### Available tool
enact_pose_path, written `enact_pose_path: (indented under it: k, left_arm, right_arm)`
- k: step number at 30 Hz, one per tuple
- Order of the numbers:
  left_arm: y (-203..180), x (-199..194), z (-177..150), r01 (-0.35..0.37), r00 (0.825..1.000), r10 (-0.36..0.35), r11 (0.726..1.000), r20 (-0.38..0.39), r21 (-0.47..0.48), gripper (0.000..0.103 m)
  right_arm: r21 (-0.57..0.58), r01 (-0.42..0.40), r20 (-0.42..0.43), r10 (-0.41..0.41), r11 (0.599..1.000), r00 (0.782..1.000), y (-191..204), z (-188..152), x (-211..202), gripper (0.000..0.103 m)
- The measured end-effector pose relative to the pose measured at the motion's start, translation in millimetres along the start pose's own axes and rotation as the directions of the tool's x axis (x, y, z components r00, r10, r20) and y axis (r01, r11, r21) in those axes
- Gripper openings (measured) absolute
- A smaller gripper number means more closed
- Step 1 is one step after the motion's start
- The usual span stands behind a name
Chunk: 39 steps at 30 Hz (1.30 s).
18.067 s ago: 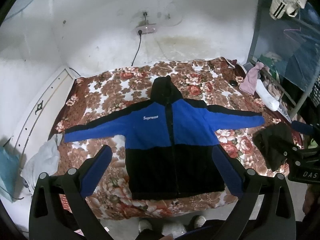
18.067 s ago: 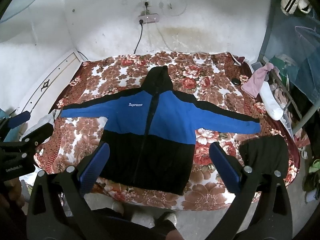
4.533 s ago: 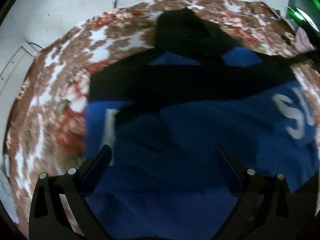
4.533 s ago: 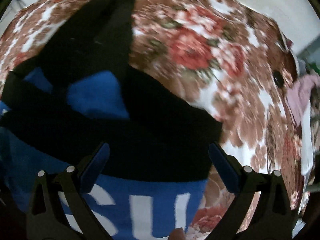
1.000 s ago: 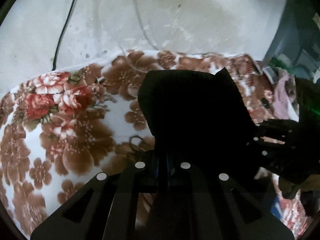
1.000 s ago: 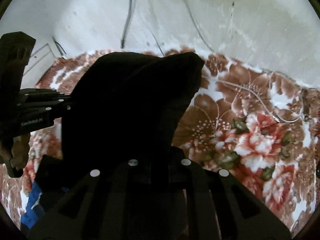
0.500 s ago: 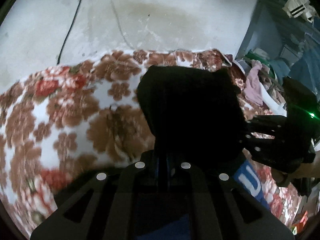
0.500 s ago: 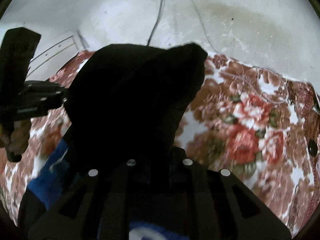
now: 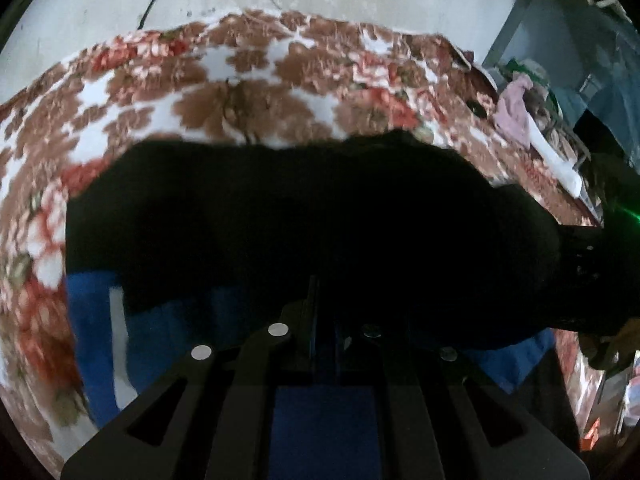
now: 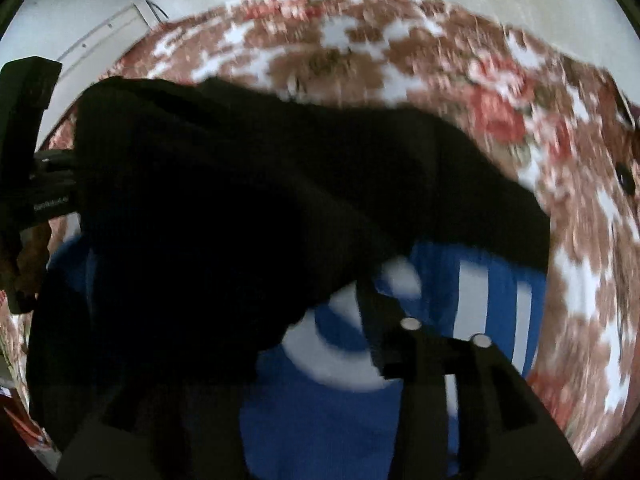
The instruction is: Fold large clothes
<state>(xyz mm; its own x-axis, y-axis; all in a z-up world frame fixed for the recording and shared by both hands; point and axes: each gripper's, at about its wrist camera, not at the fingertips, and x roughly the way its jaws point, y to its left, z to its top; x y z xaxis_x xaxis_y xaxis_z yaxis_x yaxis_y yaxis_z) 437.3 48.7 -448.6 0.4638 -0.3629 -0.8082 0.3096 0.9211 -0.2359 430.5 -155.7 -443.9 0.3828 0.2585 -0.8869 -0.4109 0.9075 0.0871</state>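
Hood (image 9: 320, 208) brought over and down: a second ago held up against the far wall, now spread low across the blue back of jacket (image 10: 340, 420), covering its far part. Lies mid-bed (image 9: 240, 80), white lettering showing on the near right, just beyond the black edge.

Left gripper (image 9: 320, 308): jaws together, clamped on black hood cloth at its near edge. Right gripper (image 10: 312, 320): jaws opening (shut tight half a second back), right finger bare over the lettering, left finger hidden under draped hood; cannot tell whether cloth still rests between the pads, but no pinch left.

Meaning for the task, as a judgement: hood fold all but placed, release begun on the right and due next on the left. Risk: uneven letting-go, with the left side still tugged and the fold skewing. Afterwards, probably a smoothing and a further fold of the body.
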Motion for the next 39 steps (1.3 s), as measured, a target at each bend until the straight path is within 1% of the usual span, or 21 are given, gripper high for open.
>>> enact_pose_path:
  k: [2,3,4,5,6,7,8,10,12,13,15,19,21,23,26,28,30,31,34,36,39]
  left_arm:
    - [0.8,1.4,-12.7,0.003,1.000,-0.004,1.000,-0.019,-0.004,0.010]
    - [0.1,0.9,-17.4,0.001,1.000,-0.001,1.000,-0.024,-0.004,0.016]
    - [-1.0,0.6,-22.9,0.000,0.999,0.000,1.000,-0.034,0.000,0.023]
    - [-2.6,-0.7,-28.4,-0.001,0.999,0.001,1.000,-0.043,0.006,0.041]
    - [-4.1,-5.1,-36.0,-0.002,0.999,0.003,1.000,-0.051,0.017,0.064]
    - [-5.0,-9.0,-42.1,-0.005,0.999,0.006,1.000,-0.053,0.025,0.070]
    - [-5.1,-12.5,-47.1,-0.006,0.998,0.008,0.999,-0.057,0.035,0.071]
    - [-2.2,-22.5,-59.7,-0.026,0.996,0.031,0.998,-0.088,0.059,0.071]
    - [3.3,-36.1,-63.9,-0.033,0.995,0.037,0.998,-0.088,0.050,0.071]
    - [6.3,-44.6,-61.4,-0.037,0.996,0.039,0.999,-0.077,0.034,0.071]
    - [8.6,-59.9,-48.1,-0.035,0.999,0.035,0.999,-0.027,0.004,0.071]
    - [-0.3,-72.0,-7.2,-0.033,0.996,0.036,0.999,0.085,-0.027,0.071]
    - [-10.0,-63.4,9.7,-0.037,0.993,0.037,0.999,0.116,-0.006,0.075]
    - [-17.9,-38.4,16.7,-0.078,0.994,0.075,0.996,0.081,0.033,0.075]
    - [-23.2,2.6,10.0,-0.112,0.994,0.113,0.991,-0.011,0.076,0.075]
    - [-25.0,34.0,-10.9,-0.149,0.983,0.163,0.979,-0.088,0.142,0.075]
    - [-26.2,48.4,-30.7,-0.167,0.975,0.191,0.965,-0.110,0.203,0.079]
    - [-24.6,51.3,-40.7,-0.173,0.974,0.199,0.961,-0.107,0.215,0.080]
    - [-8.5,47.7,-51.2,-0.142,0.981,0.157,0.981,-0.111,0.132,0.087]
    - [-2.6,43.7,-52.1,-0.121,0.985,0.132,0.988,-0.112,0.096,0.087]
    - [-6.6,28.1,-48.7,-0.132,0.987,0.138,0.989,-0.087,0.070,0.086]
  right_arm:
    - [0.005,0.013,-0.025,-0.013,1.000,1.000,-2.5,-16.5,-2.9,0.053]
    - [0.004,0.027,-0.041,-0.027,1.000,0.999,-4.8,-25.1,-5.2,0.054]
    - [0.007,0.034,-0.054,-0.034,0.999,0.998,-7.3,-31.2,-7.1,0.061]
    - [0.019,0.045,-0.072,-0.044,0.999,0.996,-12.5,-40.6,-9.9,0.067]
    - [0.028,0.054,-0.083,-0.052,0.998,0.995,-18.0,-46.0,-12.4,0.069]
    - [0.034,0.065,-0.092,-0.062,0.997,0.994,-22.8,-51.1,-15.0,0.075]
    - [0.037,0.082,-0.105,-0.078,0.996,0.991,-28.5,-55.7,-18.0,0.079]
    - [0.045,0.118,-0.114,-0.112,0.992,0.987,-38.8,-62.2,-26.0,0.079]
    - [0.067,0.162,-0.114,-0.154,0.984,0.981,-49.1,-57.7,-36.8,0.079]
    - [0.081,0.163,-0.103,-0.154,0.983,0.983,-51.8,-51.2,-41.2,0.079]
    - [0.105,0.129,-0.044,-0.124,0.986,0.991,-49.1,-28.2,-52.0,0.082]
    - [0.062,0.080,0.034,-0.082,0.995,0.996,-24.1,20.2,-44.1,0.084]
    - [0.062,0.124,0.016,-0.125,0.990,0.992,-17.5,37.0,-31.6,0.084]
    - [0.086,0.140,-0.027,-0.138,0.986,0.990,-12.7,46.5,-16.1,0.084]
    - [0.080,0.177,-0.100,-0.169,0.981,0.981,-9.2,38.1,15.4,0.084]
    - [0.047,0.191,-0.148,-0.183,0.980,0.972,-7.7,21.9,37.7,0.084]
    - [0.028,0.204,-0.184,-0.196,0.979,0.963,-9.2,-1.7,56.5,0.085]
    - [0.030,0.196,-0.168,-0.189,0.980,0.968,-10.9,-10.5,58.1,0.087]
    - [-0.014,0.208,-0.104,-0.208,0.978,0.973,-4.1,-23.8,55.4,0.090]
    - [-0.018,0.210,-0.086,-0.211,0.978,0.974,-2.8,-27.4,54.1,0.090]
    - [0.007,0.199,-0.082,-0.197,0.980,0.977,-2.0,-21.0,39.5,0.090]
